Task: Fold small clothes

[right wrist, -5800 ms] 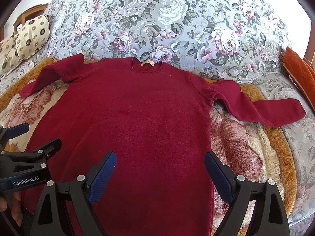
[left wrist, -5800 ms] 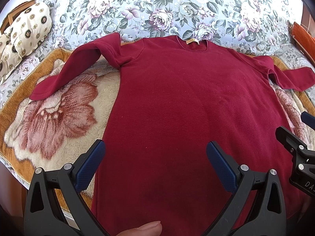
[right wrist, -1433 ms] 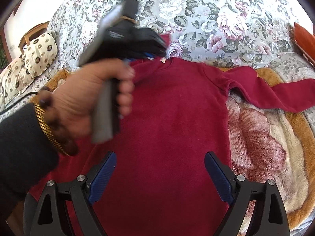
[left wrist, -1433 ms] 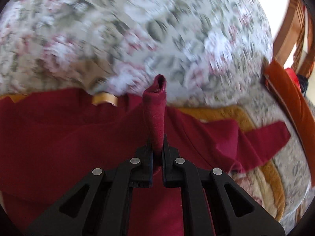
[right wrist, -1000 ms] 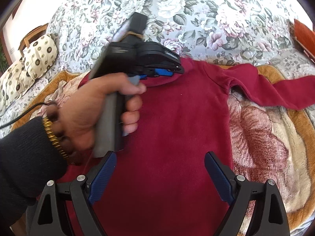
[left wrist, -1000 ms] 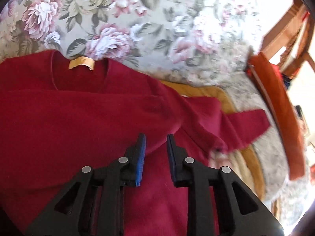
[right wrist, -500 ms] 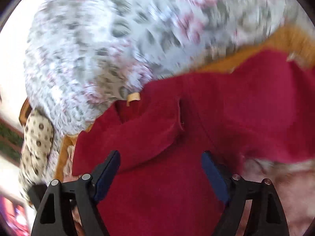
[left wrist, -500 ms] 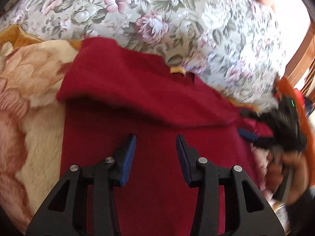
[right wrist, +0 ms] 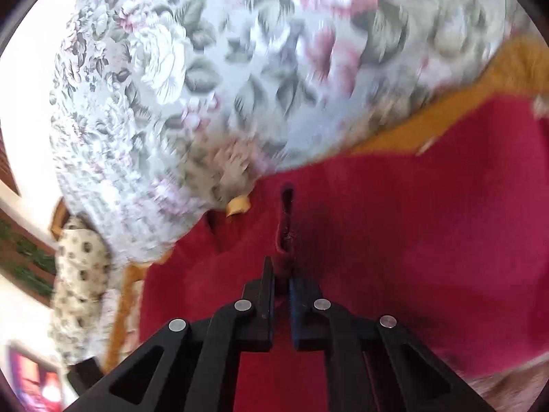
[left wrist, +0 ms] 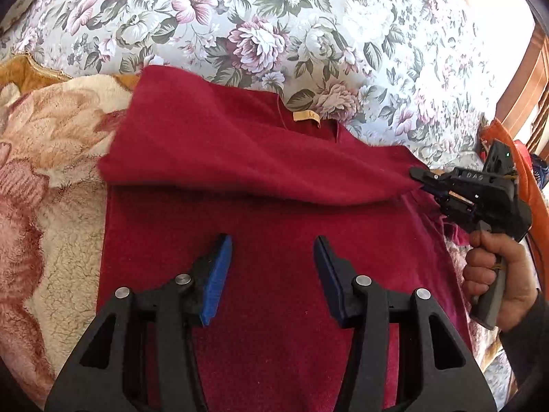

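On a bed spread with a floral bedsheet [left wrist: 308, 34] and a plush flower-patterned blanket [left wrist: 51, 171], a maroon sweater [left wrist: 274, 240] lay flat, seen from the left wrist camera with its yellow neck label [left wrist: 306, 119] toward the bedsheet. One sleeve [left wrist: 240, 161] was folded across the chest, running from the left shoulder over to the right side. The left gripper [left wrist: 272, 274] hovered above the sweater's body, its jaws partly apart after having just been opening, with nothing caught between the blue pads [left wrist: 217, 274]. At the right edge, a hand [left wrist: 497, 271] gripped the handle of the right gripper [left wrist: 417, 175], whose tip pinched the cuff end of the folded sleeve.

From the right wrist camera, blurred by motion, the right gripper [right wrist: 281, 285] had its jaws drawn together after having just been closing, a fold of maroon sleeve cuff [right wrist: 286, 219] rising from between them. The sweater [right wrist: 411, 240] filled the lower frame, its label [right wrist: 238, 206] beside the bedsheet [right wrist: 206, 86]. A patterned pillow [right wrist: 79, 274] sat at the left.
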Demonstrator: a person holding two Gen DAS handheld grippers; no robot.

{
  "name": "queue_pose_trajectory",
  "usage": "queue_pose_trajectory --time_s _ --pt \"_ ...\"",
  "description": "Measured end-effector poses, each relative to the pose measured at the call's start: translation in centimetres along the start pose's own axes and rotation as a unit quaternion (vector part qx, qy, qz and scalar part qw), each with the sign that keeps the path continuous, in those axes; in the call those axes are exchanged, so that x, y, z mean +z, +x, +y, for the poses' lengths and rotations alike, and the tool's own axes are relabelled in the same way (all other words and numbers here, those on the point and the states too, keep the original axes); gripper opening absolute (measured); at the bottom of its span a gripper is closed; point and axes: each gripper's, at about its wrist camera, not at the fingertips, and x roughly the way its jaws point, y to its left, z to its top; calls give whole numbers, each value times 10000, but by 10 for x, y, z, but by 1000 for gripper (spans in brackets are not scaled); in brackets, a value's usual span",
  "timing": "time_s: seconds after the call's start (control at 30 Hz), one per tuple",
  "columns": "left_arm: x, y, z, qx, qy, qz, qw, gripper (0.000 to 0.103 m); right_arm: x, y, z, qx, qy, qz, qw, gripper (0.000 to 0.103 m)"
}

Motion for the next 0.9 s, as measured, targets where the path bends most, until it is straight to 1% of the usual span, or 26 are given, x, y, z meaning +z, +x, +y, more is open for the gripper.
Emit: queue_pose_trajectory --time_s 0.07,0.1,0.13,0.23,0.27,0.3,0.37,0.4,0.47,0.5,0.53,0.57,0.6,0.63,0.67,0.7,0.77,0.83,0.9 --pt "1 -4 1 -53 -46 -78 9999 49 1 -1 -8 -248 -134 8 9996 5" --pt "1 -7 1 -71 -59 -153 9998 49 -2 7 -10 -366 -343 130 9987 5" --pt "2 -13 0 -89 -49 -292 9995 49 -7 10 -10 -434 -518 138 9976 5" --pt "11 -38 -2 -66 -41 -913 9958 49 -11 13 -12 -320 -494 -4 9983 5" --pt "19 -42 0 -11 -123 -1078 9941 49 -11 12 -14 -302 -496 -1 9983 5" --pt "28 -41 3 30 -194 -1119 9935 49 -12 13 -14 -276 -498 4 9984 5" --pt "55 -28 15 157 -370 -1055 9936 49 -13 14 -16 -201 -472 -6 9987 5" --pt "68 -18 21 188 -463 -958 9941 49 -13 12 -18 -167 -453 -14 9988 5" --pt "93 13 41 237 -687 -588 9956 49 -15 7 -22 -120 -443 -30 9989 5" --pt "104 28 52 398 -813 -423 9950 49 -15 8 -22 -81 -419 -35 9991 5" --pt "110 35 59 598 -913 -373 9933 49 -15 8 -22 -52 -400 -38 9992 5" --pt "115 44 70 902 -1056 -267 9899 49 -15 7 -23 -37 -391 -40 9992 5" --pt "118 54 81 1115 -1202 -68 9864 40 -15 7 -23 -33 -390 -42 9992 5" --pt "118 62 88 1153 -1204 44 9860 38 -15 9 -23 -35 -396 -37 9992 5" --pt "119 63 86 1216 -967 -11 9879 39 -16 7 -23 -37 -402 -41 9992 5" --pt "120 65 82 1313 -807 32 9881 39 -16 7 -24 -30 -397 -39 9992 5" --pt "121 65 74 1515 -588 83 9867 39 -16 8 -23 -34 -388 -36 9992 5" --pt "120 58 67 1639 -508 101 9851 39 -15 8 -21 -82 -401 -29 9992 5" --pt "111 36 53 1651 -482 -60 9851 39 -15 8 -20 -88 -393 -25 9992 5"
